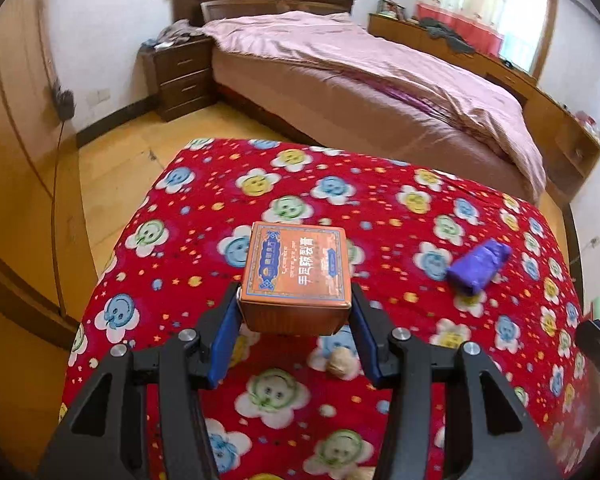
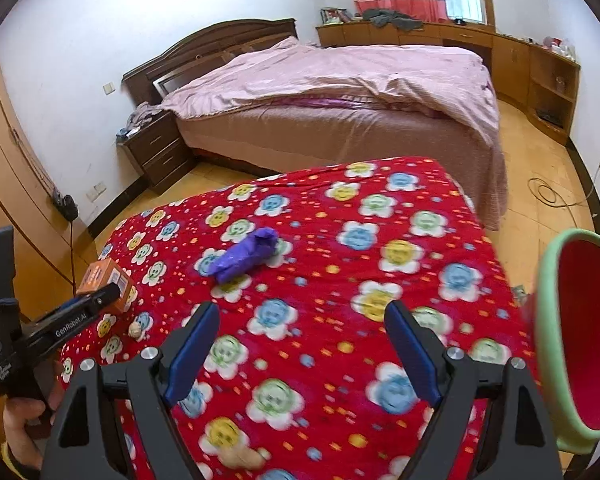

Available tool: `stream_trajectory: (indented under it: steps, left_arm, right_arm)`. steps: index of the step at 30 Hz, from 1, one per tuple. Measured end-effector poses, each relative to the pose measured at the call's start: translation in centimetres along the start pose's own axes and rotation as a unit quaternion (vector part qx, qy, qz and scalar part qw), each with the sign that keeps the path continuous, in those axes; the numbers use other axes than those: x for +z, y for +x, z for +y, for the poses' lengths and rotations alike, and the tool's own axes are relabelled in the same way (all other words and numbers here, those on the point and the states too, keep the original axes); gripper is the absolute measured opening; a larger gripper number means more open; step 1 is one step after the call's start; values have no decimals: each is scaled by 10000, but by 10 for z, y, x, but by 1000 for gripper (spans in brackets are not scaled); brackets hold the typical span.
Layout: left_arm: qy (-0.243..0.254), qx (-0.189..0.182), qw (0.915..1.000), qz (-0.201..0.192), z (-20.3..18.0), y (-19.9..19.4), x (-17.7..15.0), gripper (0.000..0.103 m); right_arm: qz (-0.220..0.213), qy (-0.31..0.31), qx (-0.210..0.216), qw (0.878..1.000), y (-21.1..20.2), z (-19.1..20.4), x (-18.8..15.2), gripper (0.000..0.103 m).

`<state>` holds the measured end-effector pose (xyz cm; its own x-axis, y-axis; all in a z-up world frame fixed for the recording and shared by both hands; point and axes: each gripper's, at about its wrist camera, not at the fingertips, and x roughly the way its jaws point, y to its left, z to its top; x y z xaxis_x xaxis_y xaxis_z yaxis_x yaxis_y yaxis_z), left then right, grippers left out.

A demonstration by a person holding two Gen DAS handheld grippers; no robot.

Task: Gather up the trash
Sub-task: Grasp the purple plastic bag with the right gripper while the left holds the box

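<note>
My left gripper (image 1: 296, 300) is shut on an orange cardboard box (image 1: 298, 270) and holds it above the red flower-patterned blanket (image 1: 380, 208). The box also shows in the right wrist view (image 2: 106, 278), at the far left in the left gripper (image 2: 100, 300). A crumpled purple bag (image 1: 478, 266) lies on the blanket to the right of the box; it also shows in the right wrist view (image 2: 246, 256). A small beige crumpled scrap (image 1: 342, 364) lies under the box and shows in the right wrist view (image 2: 136, 330). My right gripper (image 2: 300, 320) is open and empty above the blanket.
A bin with a green rim and red inside (image 2: 580, 340) stands at the blanket's right edge. Another beige scrap (image 2: 240, 456) lies near the front. Beyond are a bed with a pink cover (image 2: 332, 92), a dark nightstand (image 2: 156, 152), and wooden cabinets (image 2: 532, 68).
</note>
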<state>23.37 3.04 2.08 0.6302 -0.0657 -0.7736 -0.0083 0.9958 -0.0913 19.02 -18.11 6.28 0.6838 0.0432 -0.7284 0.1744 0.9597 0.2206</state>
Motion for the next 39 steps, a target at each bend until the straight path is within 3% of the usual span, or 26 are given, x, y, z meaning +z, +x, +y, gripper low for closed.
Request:
stream_trajectory:
  steps: [7,19,23,28,33,39]
  left_arm:
    - [-396,-49,9992,21,22,16,-4,52]
    - [-445,-125,9989,-82,27,17,-5,52]
    - [-427,-140,9990,-73,27,18,-5,52]
    - [-501,-235,9985,-54,30,18,-4,52]
    - [-507,-248,9984,-56,31,18,-4,52]
    - [-500,-243,9984,-56,31,18,-4,52]
  right_arm:
    - [142,53,11,9999,42,26,11,86]
    - [324,140,-104,9993,94,45,24,86]
    - [471,211,-48,9987,109,47,23,73]
    - [360,238,-116,9990,113,47,23,62]
    - [383,231,-80,9990,112,46,22,33]
    - [431,103,76,9990,107,44,19,21]
